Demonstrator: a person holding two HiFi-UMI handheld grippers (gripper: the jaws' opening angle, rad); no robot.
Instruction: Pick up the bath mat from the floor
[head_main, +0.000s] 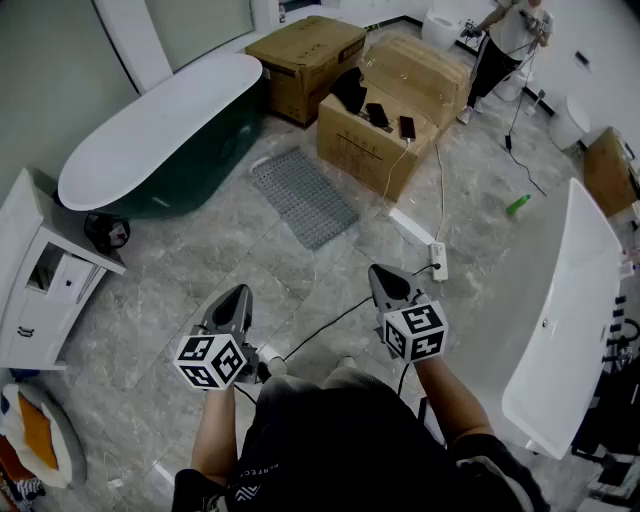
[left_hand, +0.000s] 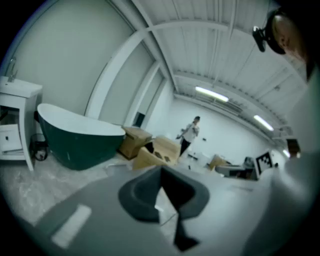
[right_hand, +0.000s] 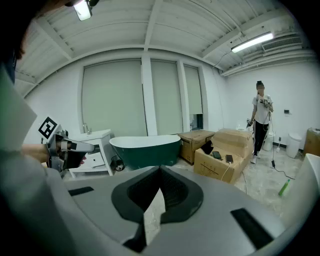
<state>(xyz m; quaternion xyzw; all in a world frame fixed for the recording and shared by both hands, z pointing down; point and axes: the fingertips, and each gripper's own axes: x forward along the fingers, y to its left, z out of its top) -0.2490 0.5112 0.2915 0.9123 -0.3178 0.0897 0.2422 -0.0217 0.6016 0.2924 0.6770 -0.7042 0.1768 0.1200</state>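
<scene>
The grey textured bath mat (head_main: 303, 197) lies flat on the marble floor in the head view, between the green bathtub and a cardboard box. Both grippers hang above the floor well short of the mat, nearer to me. My left gripper (head_main: 238, 292) points toward the mat's near end, jaws together and nothing in them; its own view shows the closed tips (left_hand: 161, 170). My right gripper (head_main: 378, 270) is to the right of it, also shut and empty (right_hand: 160, 168). Neither touches the mat.
A green bathtub (head_main: 160, 140) stands left of the mat, and cardboard boxes (head_main: 390, 120) behind it. A white cabinet (head_main: 40, 280) is at far left, a white tub (head_main: 560, 330) at right. A power strip (head_main: 437, 260) and cables cross the floor. A person (head_main: 505, 40) stands far off.
</scene>
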